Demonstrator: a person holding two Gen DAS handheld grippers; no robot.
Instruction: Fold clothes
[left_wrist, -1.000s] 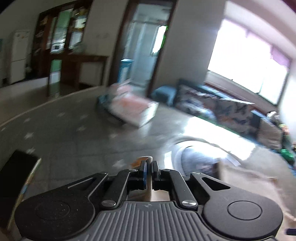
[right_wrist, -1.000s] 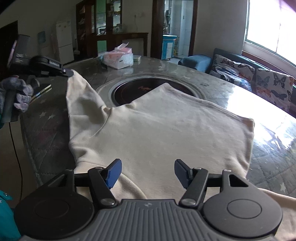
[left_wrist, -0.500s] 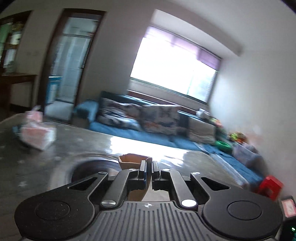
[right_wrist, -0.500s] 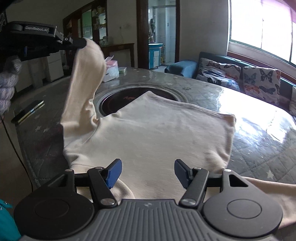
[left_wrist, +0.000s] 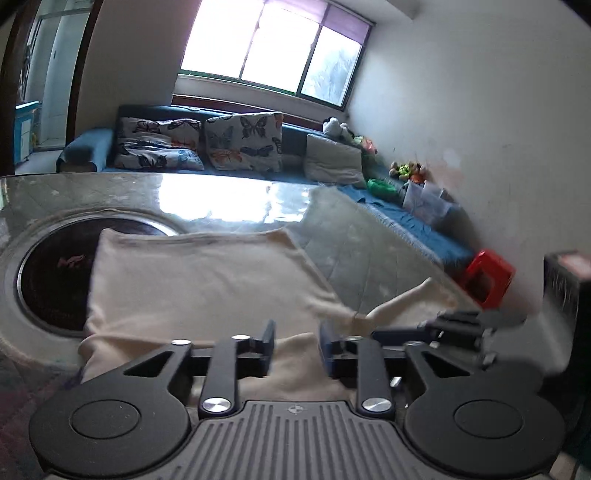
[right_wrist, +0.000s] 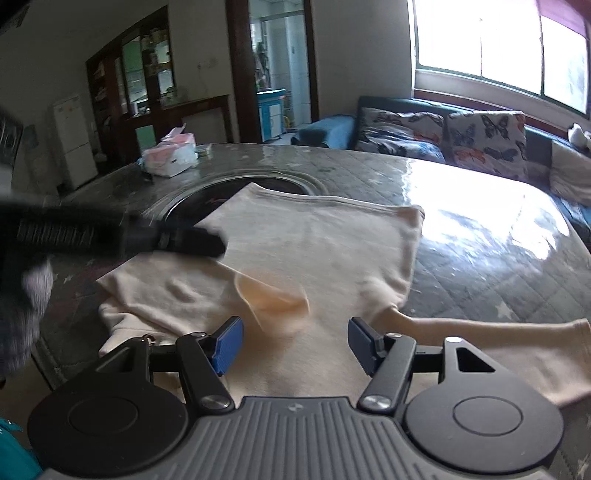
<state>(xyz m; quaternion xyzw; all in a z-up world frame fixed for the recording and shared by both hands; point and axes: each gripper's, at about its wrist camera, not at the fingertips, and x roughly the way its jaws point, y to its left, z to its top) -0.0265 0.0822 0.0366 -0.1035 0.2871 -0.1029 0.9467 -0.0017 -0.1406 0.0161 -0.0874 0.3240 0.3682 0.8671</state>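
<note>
Left gripper (left_wrist: 296, 345), left wrist view: jaws opening w/ a gap, nothing pinched, cream sweater (left_wrist: 207, 280) lying flat under them on the quilted table (left_wrist: 369, 254), partly over the dark round inset (left_wrist: 48, 280). Right wrist view: right gripper (right_wrist: 293, 345) jaws apart & closing, nothing btwn them, hovering above the sweater; one sleeve (right_wrist: 491, 343) stretches right, other sleeve end (right_wrist: 273, 295) blurred over the body. Tissue box (right_wrist: 170, 157) far side.

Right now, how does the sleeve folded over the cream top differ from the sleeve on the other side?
The folded sleeve lies bunched across the cream top, its cuff blurred; the other sleeve stretches out flat onto the table, unfolded. The folded sleeve points inward, the other sleeve outward. Both are the same cream fabric.
</note>
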